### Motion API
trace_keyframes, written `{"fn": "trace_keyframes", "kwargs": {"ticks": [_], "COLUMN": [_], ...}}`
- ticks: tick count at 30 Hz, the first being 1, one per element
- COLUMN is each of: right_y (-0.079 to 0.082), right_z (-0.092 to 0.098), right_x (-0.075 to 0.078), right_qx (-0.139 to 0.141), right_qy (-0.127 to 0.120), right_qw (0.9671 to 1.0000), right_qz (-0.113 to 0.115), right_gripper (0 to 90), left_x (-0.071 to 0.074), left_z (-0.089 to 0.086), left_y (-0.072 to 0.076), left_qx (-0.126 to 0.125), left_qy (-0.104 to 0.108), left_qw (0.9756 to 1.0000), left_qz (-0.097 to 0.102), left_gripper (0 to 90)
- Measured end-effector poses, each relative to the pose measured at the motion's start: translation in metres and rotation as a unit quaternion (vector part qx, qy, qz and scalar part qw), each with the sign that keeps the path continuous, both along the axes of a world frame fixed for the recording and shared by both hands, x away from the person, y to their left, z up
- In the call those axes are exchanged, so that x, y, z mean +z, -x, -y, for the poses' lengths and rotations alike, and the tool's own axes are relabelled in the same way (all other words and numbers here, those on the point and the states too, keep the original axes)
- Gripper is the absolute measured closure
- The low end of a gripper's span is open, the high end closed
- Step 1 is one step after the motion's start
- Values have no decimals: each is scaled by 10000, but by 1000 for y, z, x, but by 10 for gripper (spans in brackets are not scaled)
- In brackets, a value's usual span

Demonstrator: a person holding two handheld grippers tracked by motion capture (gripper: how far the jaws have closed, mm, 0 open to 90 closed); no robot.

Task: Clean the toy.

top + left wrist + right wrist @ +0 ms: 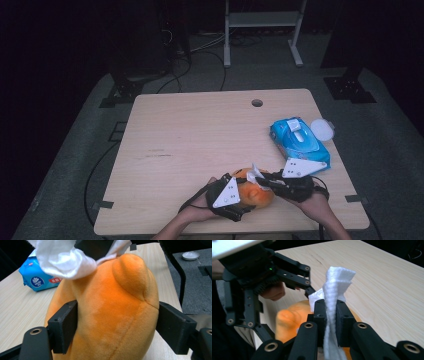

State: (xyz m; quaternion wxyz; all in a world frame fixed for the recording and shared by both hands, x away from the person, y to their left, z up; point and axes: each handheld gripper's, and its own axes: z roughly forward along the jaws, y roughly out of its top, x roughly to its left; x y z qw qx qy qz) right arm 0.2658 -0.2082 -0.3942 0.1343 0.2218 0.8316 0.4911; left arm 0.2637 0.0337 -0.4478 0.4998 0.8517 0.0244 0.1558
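orange plush toy (107, 312) clamped, left gripper (117, 327) | near table edge (225, 231) | far tabletop open

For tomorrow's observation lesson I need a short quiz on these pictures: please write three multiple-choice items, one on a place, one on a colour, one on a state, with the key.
1. Where does the blue wipes pack lie on the table in the high view?
A. near its right edge
B. at its left edge
C. over the round hole

2. What colour is the plush toy?
A. green
B. orange
C. grey

3. How does the right gripper stand?
A. wide open above the toy
B. shut on the white wipe
C. shut on the wipes pack

Key: 1 A, the pack lies by the right edge, beside a white round lid. 2 B, the left gripper has orange plush between its jaws. 3 B, its jaws pinch the white wipe between them.
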Motion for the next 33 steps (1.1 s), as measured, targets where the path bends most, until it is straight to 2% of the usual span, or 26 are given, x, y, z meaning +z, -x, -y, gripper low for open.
{"fn": "trace_keyframes", "kwargs": {"ticks": [5, 9, 11, 13, 15, 16, 20, 22, 23, 25, 28, 30, 33], "right_y": [-13, -16, -16, -15, -14, -14, -18, -21, -23, -23, -18, -15, -15], "right_z": [25, 40, 41, 41, 42, 42, 45, 48, 51, 53, 47, 41, 39], "right_x": [-11, -13, -12, -10, -10, -11, -15, -19, -23, -24, -13, -8, -10], "right_qx": [-553, -766, -762, -675, -453, -417, -604, -771, -832, -828, -659, -545, -503], "right_qy": [51, 5, -10, -131, -430, -476, -339, -123, -94, -193, -441, -500, -490], "right_qw": [9984, 9969, 9969, 9974, 9975, 9974, 9970, 9963, 9956, 9952, 9963, 9970, 9973], "right_qz": [-129, -198, -196, -200, -318, -340, -354, -359, -429, -482, -334, -220, -235], "right_gripper": [798, 799, 799, 798, 796, 796, 797, 797, 797, 797, 797, 797, 797], "left_x": [0, 0, 0, 0, 0, -1, 0, 0, 0, -1, -1, -1, -1], "left_z": [-3, -7, -8, -10, -12, -13, -16, -19, -21, -24, -22, -21, -23], "left_y": [-3, -7, -8, -9, -10, -10, -13, -15, -16, -21, -23, -22, -23], "left_qx": [9, 20, 30, 54, 53, 60, 71, 101, 125, 173, 163, 163, 201], "left_qy": [91, 153, 165, 210, 236, 244, 259, 311, 325, 433, 458, 455, 467], "left_qw": [9999, 9996, 9995, 9993, 9991, 9991, 9989, 9984, 9981, 9966, 9965, 9966, 9964], "left_qz": [-127, -228, -252, -296, -337, -343, -381, -469, -502, -675, -685, -664, -677], "left_gripper": [245, 246, 248, 248, 248, 248, 248, 248, 248, 248, 247, 247, 247]}}
